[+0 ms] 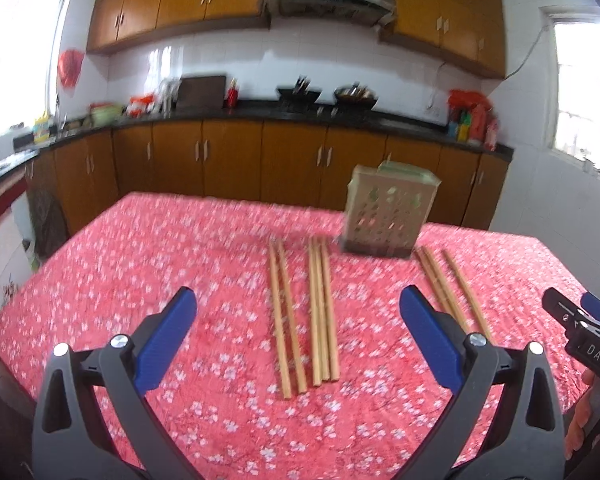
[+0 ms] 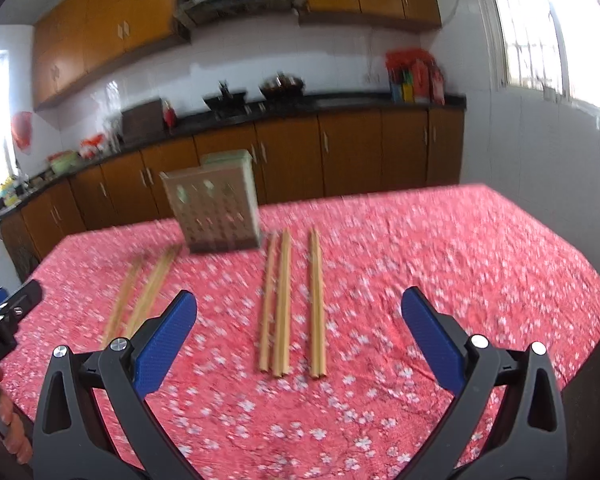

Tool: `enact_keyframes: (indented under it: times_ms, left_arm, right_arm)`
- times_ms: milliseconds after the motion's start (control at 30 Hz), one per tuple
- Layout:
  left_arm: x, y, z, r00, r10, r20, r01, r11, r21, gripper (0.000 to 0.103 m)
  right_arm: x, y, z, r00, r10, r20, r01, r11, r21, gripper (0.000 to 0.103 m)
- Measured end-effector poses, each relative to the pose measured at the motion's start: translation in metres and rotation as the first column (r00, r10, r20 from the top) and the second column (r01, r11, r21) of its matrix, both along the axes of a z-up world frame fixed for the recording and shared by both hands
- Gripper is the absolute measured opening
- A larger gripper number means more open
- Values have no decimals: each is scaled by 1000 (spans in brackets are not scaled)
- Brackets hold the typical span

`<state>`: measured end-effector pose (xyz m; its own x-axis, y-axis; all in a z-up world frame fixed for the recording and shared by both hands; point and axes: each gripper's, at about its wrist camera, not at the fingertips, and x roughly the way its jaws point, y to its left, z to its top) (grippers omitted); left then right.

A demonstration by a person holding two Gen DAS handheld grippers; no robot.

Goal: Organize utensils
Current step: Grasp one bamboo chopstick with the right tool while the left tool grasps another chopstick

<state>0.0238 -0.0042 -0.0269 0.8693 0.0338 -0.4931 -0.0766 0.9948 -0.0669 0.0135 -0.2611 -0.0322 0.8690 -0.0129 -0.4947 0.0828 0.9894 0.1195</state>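
Several wooden chopsticks lie lengthwise on a red floral tablecloth. In the left wrist view a left group (image 1: 286, 320) and a middle group (image 1: 323, 312) lie ahead of my open, empty left gripper (image 1: 298, 308); a third group (image 1: 450, 292) lies right. A perforated beige utensil holder (image 1: 388, 210) stands upright behind them. In the right wrist view the holder (image 2: 216, 208) stands at the far left, with chopsticks (image 2: 290, 304) ahead of my open, empty right gripper (image 2: 300, 308) and more chopsticks (image 2: 144, 292) at the left.
The tablecloth (image 1: 140, 264) covers the whole table; its near edge is close under both grippers. The right gripper shows at the right edge of the left wrist view (image 1: 580, 328). Kitchen cabinets (image 1: 228, 160) and a counter stand behind the table.
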Motion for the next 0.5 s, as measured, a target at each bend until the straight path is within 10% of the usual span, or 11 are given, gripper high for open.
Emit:
enact_keyframes:
  times_ms: [500]
  left_arm:
    - [38,59,-45,952,77,-297,-123,983,-139,99]
  right_arm:
    - [95,-27,-71,927,34,-374,16,992,128,28]
